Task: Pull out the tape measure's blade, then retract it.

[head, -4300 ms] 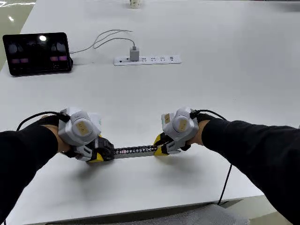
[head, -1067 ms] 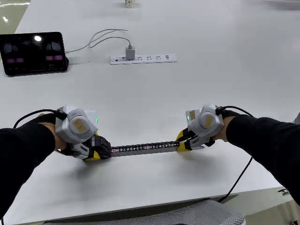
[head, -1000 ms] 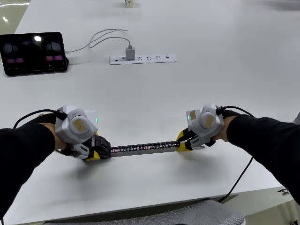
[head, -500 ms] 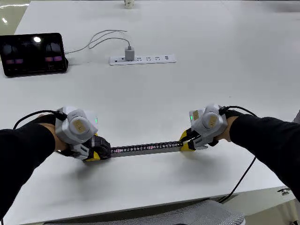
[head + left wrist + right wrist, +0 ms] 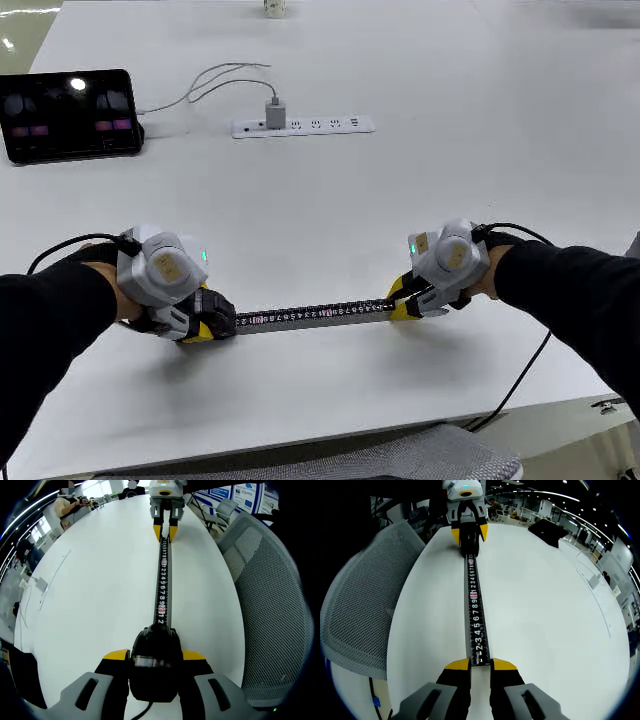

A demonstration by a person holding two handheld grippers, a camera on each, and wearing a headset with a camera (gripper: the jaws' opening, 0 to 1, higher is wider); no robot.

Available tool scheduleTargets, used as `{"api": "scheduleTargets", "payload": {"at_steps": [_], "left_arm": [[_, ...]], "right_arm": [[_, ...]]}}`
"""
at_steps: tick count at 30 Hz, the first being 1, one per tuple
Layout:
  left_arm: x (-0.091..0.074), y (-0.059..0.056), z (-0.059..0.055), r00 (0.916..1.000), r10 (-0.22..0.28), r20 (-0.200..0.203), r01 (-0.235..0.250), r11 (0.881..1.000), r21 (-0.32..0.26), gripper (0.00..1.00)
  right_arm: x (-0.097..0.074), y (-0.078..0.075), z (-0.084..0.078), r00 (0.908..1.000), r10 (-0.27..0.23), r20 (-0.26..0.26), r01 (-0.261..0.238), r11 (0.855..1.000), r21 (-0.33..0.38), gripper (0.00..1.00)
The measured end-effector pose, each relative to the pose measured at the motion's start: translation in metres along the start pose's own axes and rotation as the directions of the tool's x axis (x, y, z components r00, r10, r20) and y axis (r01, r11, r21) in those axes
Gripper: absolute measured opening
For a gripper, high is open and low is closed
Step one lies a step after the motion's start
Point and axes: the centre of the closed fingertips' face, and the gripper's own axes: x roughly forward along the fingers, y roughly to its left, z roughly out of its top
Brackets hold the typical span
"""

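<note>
Two tongs (image 5: pixel 208 325) (image 5: pixel 403 303) — case (image 5: pixel 154 665), blade (image 5: pixel 475 615) stretched, numerals 1–9

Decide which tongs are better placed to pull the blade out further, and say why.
Right. The right tongs are shut on the blade's free end and could draw it away; the left tongs just anchor the case.

The left forearm (image 5: pixel 50 325) and right forearm (image 5: pixel 575 300), both in black sleeves, reach forward and angle inward, held low. Left gripper (image 5: pixel 208 322) — jaws clamped on either side of the tape measure case (image 5: pixel 154 670), pointing toward the person's right. Right gripper (image 5: pixel 403 303) — jaws closed together on the tip of the blade (image 5: pixel 315 314), pointing toward the person's left. The grippers face each other, well apart, at about the same height.
</note>
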Motion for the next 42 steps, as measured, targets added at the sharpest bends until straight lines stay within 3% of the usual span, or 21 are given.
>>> {"api": "scheduleTargets", "payload": {"at_steps": [29, 37, 42], "left_arm": [[0.0023, 0.0011, 0.0001, 1.0000, 0.003, -0.004, -0.003, 1.000, -0.001, 0.32], [0.0023, 0.0004, 0.0036, 0.9998, 0.011, 0.017, -0.011, 1.000, 0.007, 0.33], [0.0024, 0.0004, 0.0043, 0.9999, 0.014, 0.009, -0.014, 1.000, 0.011, 0.33]], "right_arm": [[-0.0069, 0.0007, -0.0069, 1.0000, -0.001, -0.004, 0.001, 1.000, 0.011, 0.11], [-0.0058, 0.0001, -0.0055, 0.9989, 0.005, -0.047, -0.005, 1.000, 0.010, 0.12], [-0.0059, -0.0002, -0.0050, 0.9964, 0.010, -0.085, -0.007, 0.999, 0.032, 0.12]]}}
